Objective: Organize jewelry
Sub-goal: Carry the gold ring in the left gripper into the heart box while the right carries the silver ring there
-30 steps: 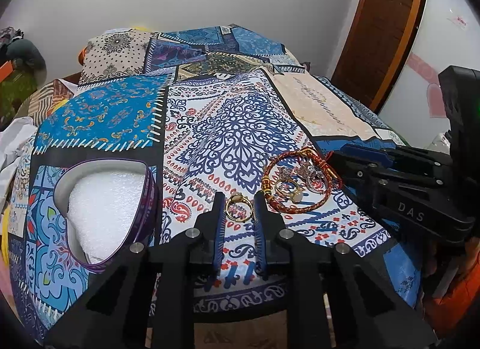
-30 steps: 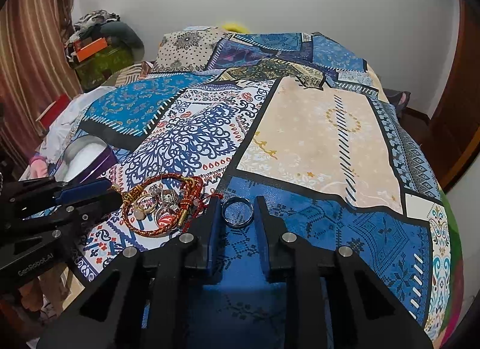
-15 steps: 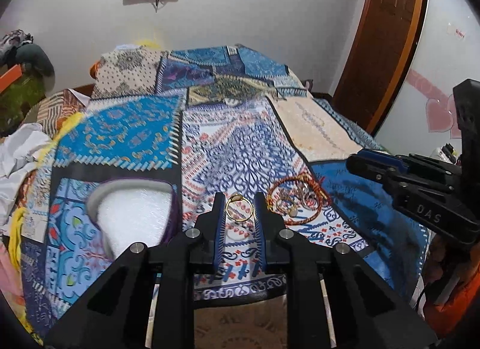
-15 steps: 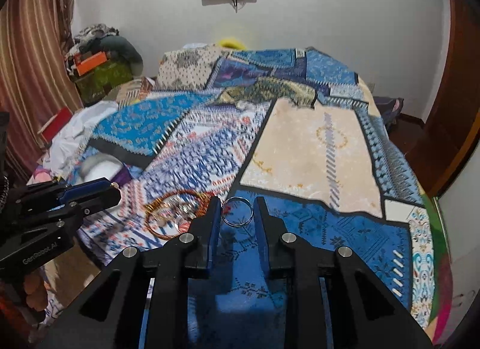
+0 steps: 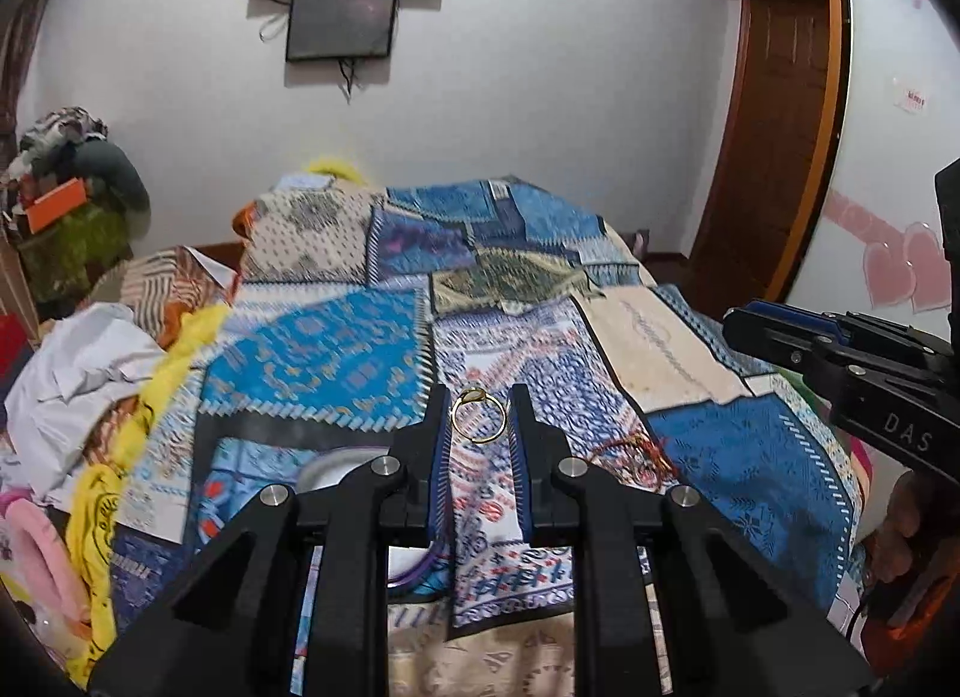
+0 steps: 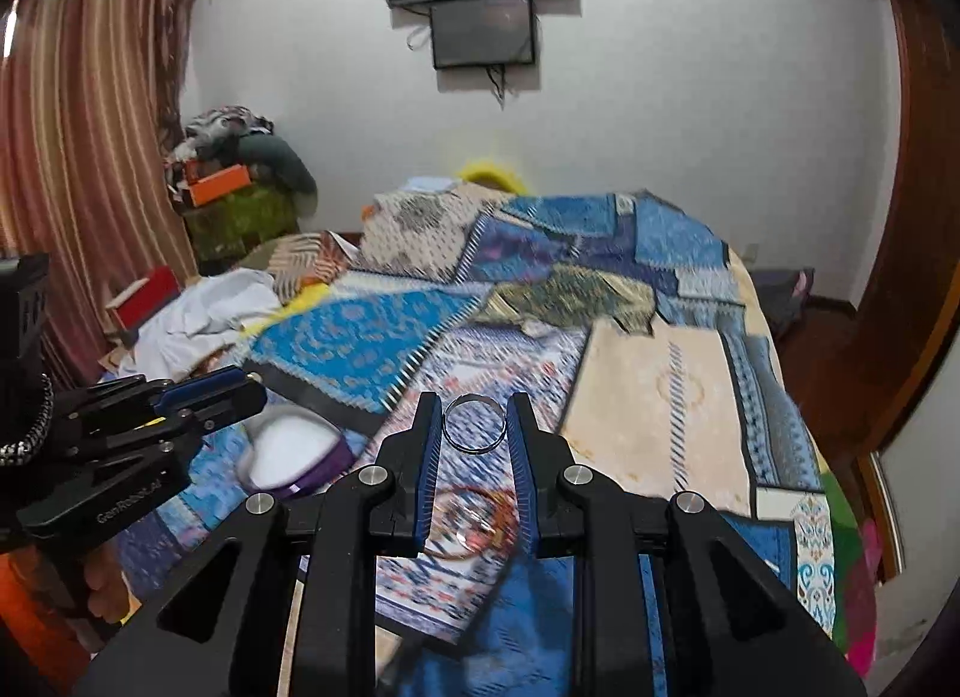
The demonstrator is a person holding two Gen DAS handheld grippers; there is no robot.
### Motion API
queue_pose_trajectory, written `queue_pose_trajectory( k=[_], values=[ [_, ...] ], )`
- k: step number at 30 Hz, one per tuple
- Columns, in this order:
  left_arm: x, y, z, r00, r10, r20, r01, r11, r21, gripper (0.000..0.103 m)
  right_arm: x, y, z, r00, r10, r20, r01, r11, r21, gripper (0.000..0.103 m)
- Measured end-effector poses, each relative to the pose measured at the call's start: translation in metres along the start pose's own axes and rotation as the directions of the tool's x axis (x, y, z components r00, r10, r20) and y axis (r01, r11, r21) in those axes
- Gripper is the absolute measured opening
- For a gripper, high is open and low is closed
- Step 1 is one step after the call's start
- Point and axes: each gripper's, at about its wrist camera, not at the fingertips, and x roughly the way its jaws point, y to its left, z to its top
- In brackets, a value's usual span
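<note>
Your left gripper (image 5: pixel 479 418): raised, fingers closed upon a gold ring (image 5: pixel 478 416). Your right gripper (image 6: pixel 474 421): raised, clamping a silver ring (image 6: pixel 474 422).

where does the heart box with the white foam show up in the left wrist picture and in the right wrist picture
Left wrist: the heart box sits low, left of centre, mostly hidden behind the left gripper, only a sliver of white and purple rim showing.
Right wrist: the box lies lower left, just under the left gripper's fingers.
Shared landmark: the red bracelet on the bedspread, right of the box in both views.
</note>
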Motion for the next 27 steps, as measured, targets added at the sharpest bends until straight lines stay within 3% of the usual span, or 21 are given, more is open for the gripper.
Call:
queue_pose_trajectory(
  k=[7, 13, 19, 27],
  values=[
    [-0.012, 0.022, 0.001, 0.999, 0.035, 0.032, -0.035, 0.999, -0.015, 0.017, 0.007, 0.031, 0.012, 0.998, 0.060, 0.025, -0.059, 0.997, -0.042, 0.020],
    [-0.007, 0.046, -0.007, 0.998, 0.067, 0.009, -0.066, 0.997, -0.041, 0.017, 0.026, 0.051, 0.013, 0.994, 0.111, 0.002, -0.111, 0.992, -0.051, 0.020],
    [0.009, 0.068, -0.022, 0.997, 0.069, -0.044, -0.072, 0.994, -0.076, 0.017, 0.054, 0.066, 0.011, 0.987, 0.152, -0.056, -0.155, 0.986, -0.056, 0.020],
    [0.035, 0.082, -0.043, 0.993, 0.010, -0.121, -0.025, 0.992, -0.125, 0.017, 0.091, 0.081, -0.001, 0.965, 0.204, -0.167, -0.213, 0.976, -0.040, 0.020]
  ],
)
